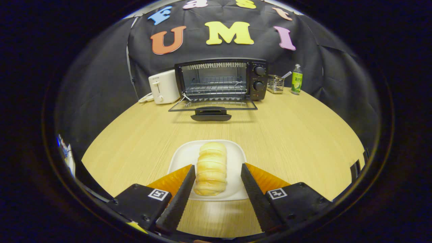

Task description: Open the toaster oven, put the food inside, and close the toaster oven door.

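A matt wood-grain tabletop carries a smooth white plate, a glossy black toaster oven with wire rack and glass door.

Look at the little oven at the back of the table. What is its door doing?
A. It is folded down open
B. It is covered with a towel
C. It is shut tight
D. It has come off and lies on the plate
A: the toaster oven has its glass door folded down flat onto the table, so the wire rack inside shows. The open gripper has its fingers either side of the bread roll on the white plate.
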The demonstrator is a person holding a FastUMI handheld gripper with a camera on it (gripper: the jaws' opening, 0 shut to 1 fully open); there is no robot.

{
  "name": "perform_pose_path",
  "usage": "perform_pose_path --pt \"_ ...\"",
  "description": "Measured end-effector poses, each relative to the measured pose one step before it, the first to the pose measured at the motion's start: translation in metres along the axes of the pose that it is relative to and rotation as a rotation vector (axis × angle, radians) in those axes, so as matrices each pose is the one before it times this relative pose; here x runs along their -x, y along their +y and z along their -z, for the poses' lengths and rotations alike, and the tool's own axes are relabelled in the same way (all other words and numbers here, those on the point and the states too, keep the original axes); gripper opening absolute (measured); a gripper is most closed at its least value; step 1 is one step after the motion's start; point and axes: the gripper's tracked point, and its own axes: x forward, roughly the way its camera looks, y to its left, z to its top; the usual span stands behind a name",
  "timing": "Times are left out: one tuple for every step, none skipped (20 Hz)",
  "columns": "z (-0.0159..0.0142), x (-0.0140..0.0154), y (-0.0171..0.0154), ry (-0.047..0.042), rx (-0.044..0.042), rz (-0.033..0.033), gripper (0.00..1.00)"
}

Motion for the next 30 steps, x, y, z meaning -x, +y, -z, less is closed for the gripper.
perform_pose_path --pt "0.00209 -0.00133 0.00191 0.01128 -0.00299 -0.00417 0.91" --pt "0.00201 -0.00227 0.00402 0.01338 -0.00617 -0.01045 0.9" --pt "0.00156 -0.0015 0.00372 0.01092 -0.00272 -0.0081 0.9" --pt "0.00437 -0.00403 0.0016 0.02115 0.00051 0.00139 0.87" --pt "0.00457 -0.00327 -0.00078 0.024 -0.00395 0.01101 0.85" --pt "0.0029 -0.00039 -0.00056 0.01668 -0.01048 0.01223 0.84" --pt "-0.00664 -0.00198 -0.00108 -0.02058 -0.00429 0.0163 0.84" --pt "0.00019 -0.00007 -0.0013 0.00255 -0.00398 0.01473 0.82" --pt "-0.00009 0.00016 0.00164 0.00037 -0.01003 0.00161 0.81" --pt "0.00021 0.00009 -0.00098 -0.00191 -0.00581 0.0085 0.76" --pt "-0.00131 0.00114 -0.00063 -0.00207 -0.0101 0.00142 0.72" --pt "-0.00189 0.00122 0.00165 -0.00805 -0.01008 -0.00782 0.72" --pt "-0.00271 0.00148 0.00062 -0.00501 -0.00742 -0.00521 0.7" --pt "-0.00341 0.00211 -0.0008 -0.01004 -0.00777 -0.0053 0.69" --pt "-0.00471 0.00208 0.00008 -0.00844 -0.00676 -0.00624 0.69" --pt "-0.00456 0.00316 -0.0005 -0.01176 -0.01113 -0.00498 0.69" --pt "-0.00607 0.00276 0.00047 -0.01376 -0.01433 -0.00775 0.69" --pt "-0.00786 0.00378 0.00132 -0.02462 -0.01081 -0.00987 0.69" --pt "-0.00874 0.0035 0.00005 -0.02595 -0.0055 -0.00639 0.68" --pt "-0.00791 0.0029 0.00063 -0.02743 -0.00711 -0.00876 0.66" --pt "-0.00662 0.00217 0.00202 -0.02152 -0.01084 -0.01448 0.65" --pt "0.00026 0.00023 0.00019 0.00071 -0.00346 -0.00352 0.65" --pt "0.00486 -0.00228 -0.00223 0.01939 0.0078 0.0045 0.64" --pt "0.0075 -0.00345 -0.00127 0.02535 0.00938 0.00482 0.65" --pt "0.00572 -0.00334 -0.00204 0.01755 -0.00097 0.0076 0.65" --pt "0.00609 -0.00228 -0.00074 0.01778 -0.00388 0.00266 0.65" --pt "0.00637 -0.00264 0.00007 0.02227 -0.0005 -0.0008 0.65" --pt "0.00638 -0.00209 0.0008 0.02191 0.00186 -0.00352 0.65" --pt "0.00212 -0.00193 0.002 0.01102 -0.00151 -0.00784 0.65" --pt "0.00126 0.00037 0.00158 0.00063 0.00094 -0.00458 0.65"
